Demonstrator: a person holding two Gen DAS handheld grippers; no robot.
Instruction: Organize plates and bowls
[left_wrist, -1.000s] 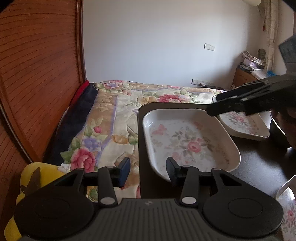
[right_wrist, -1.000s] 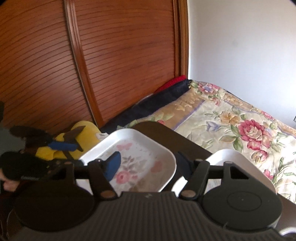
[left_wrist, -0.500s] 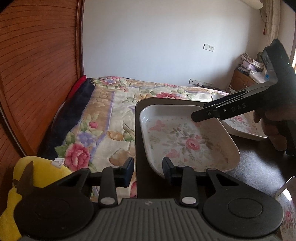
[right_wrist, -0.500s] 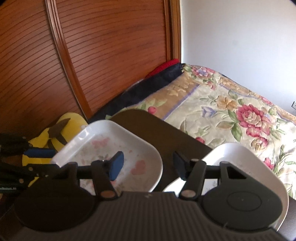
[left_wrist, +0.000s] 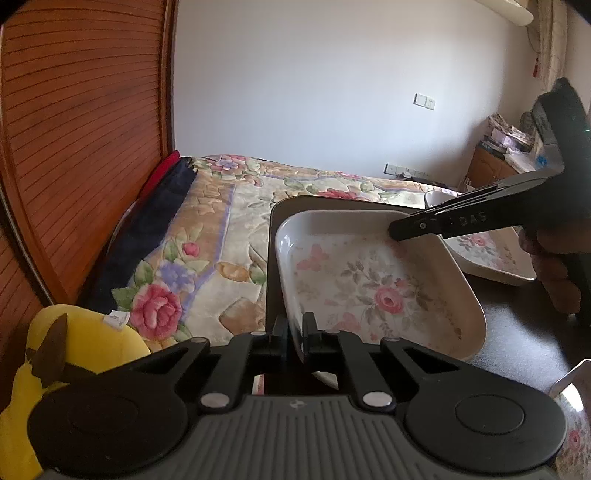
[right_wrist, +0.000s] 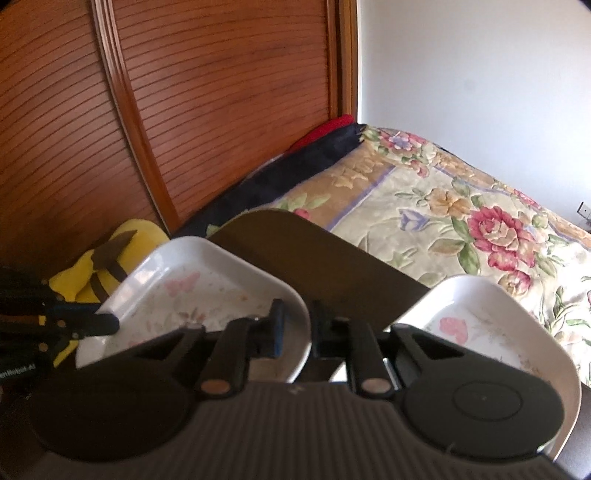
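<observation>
Grasp step: I am pinching the floral dish (left_wrist: 376, 291) rim in both the left gripper (left_wrist: 293, 338) and right gripper (right_wrist: 297, 328); next, lifting level onto its twin (right_wrist: 476, 332).

The right claw (left_wrist: 410, 230) reads "DAS" along its black finger.

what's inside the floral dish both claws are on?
The floral dish looks empty apart from its printed roses and a butterfly. The left claw hides its near rim; the right claw hides the other edge.
</observation>
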